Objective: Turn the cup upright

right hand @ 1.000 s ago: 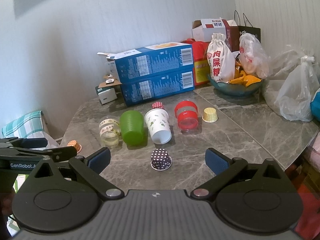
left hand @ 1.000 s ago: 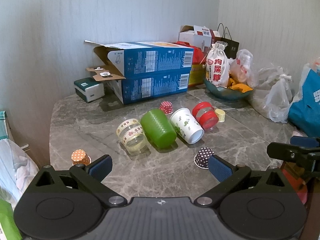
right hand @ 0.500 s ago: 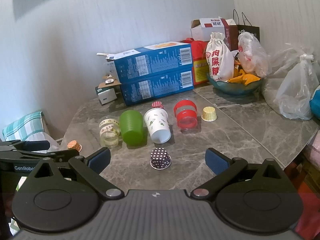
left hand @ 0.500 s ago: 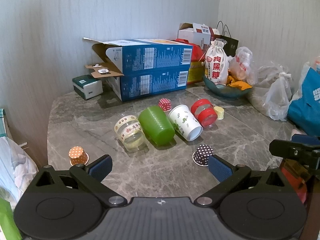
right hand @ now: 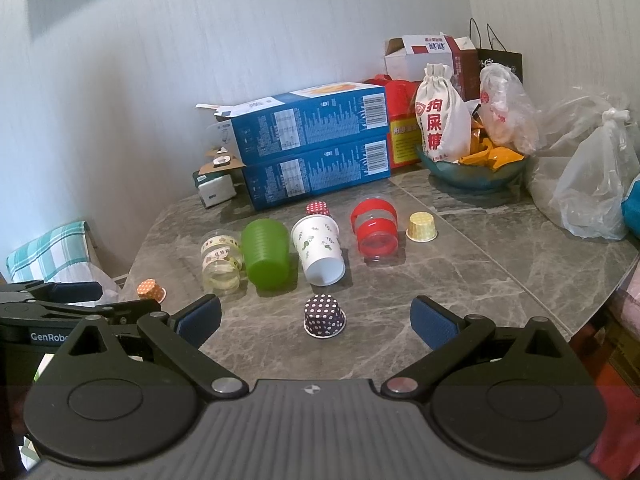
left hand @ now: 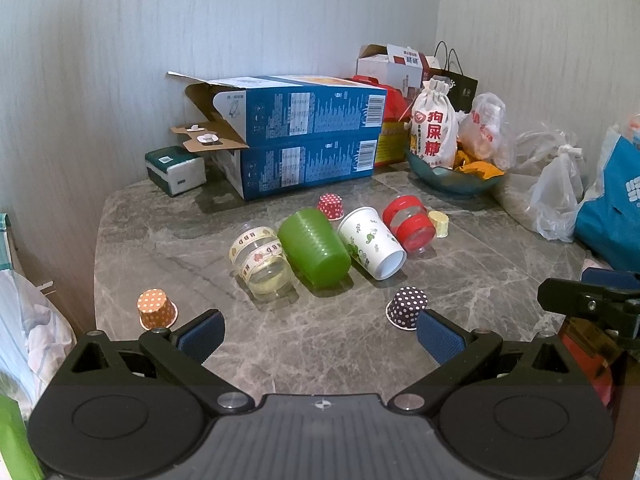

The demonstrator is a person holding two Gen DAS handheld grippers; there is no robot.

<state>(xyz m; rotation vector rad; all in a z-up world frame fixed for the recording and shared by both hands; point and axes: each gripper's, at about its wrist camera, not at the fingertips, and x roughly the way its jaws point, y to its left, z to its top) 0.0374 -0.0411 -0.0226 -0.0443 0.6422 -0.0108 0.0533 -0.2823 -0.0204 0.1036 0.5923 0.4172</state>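
Several cups lie on their sides in a row on the grey marble table [left hand: 280, 344]: a clear cup with patterned bands [left hand: 260, 260] [right hand: 220, 262], a green cup [left hand: 314, 250] [right hand: 266, 254], a white printed paper cup [left hand: 372, 242] [right hand: 320, 248] and a red-banded clear cup [left hand: 410, 224] [right hand: 375, 228]. Small paper baking cups stand upside down: dark dotted [left hand: 406, 306] [right hand: 324, 316], orange [left hand: 156, 308] [right hand: 151, 290], red dotted [left hand: 331, 206], yellow [right hand: 422, 227]. My left gripper [left hand: 320, 332] and right gripper [right hand: 316, 316] are open and empty, held back from the cups.
Two stacked blue boxes [left hand: 304, 136] stand behind the cups, with a green tissue pack [left hand: 176, 170] to their left. A bowl of snacks with a white pouch [right hand: 472, 160] and plastic bags [right hand: 592, 192] fill the back right. The table's edge runs along the right.
Both views have shifted slightly; the cups sit a little lower and nearer in the left view. No cup has moved. Both grippers stay open.
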